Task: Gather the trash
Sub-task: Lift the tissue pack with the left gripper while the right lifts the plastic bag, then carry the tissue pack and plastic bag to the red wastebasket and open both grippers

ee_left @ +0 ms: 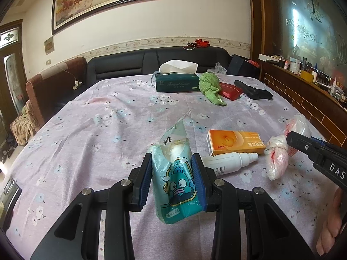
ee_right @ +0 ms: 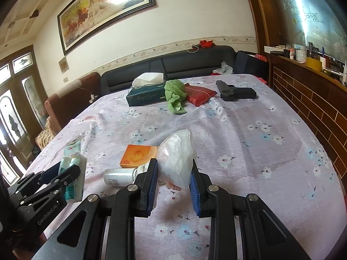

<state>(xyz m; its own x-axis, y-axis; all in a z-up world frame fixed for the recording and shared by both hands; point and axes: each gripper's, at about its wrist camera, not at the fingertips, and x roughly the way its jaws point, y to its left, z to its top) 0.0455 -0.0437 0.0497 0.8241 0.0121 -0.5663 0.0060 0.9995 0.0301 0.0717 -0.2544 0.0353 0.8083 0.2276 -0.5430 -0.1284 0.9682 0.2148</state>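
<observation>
My left gripper is shut on a teal tissue packet with a cartoon fish, held upright just above the flowered tablecloth; the torn top of the packet sticks up past the fingers. My right gripper is shut on a crumpled clear plastic bag with pink inside. The left wrist view shows that bag knotted, at the right gripper's tip. Between the grippers an orange box and a white spray bottle lie on the cloth.
At the far end lie a green tissue box, a green cloth, a red pouch and a black pistol-shaped object. A dark sofa stands behind the table. A wooden counter runs along the right. A phone lies at the left edge.
</observation>
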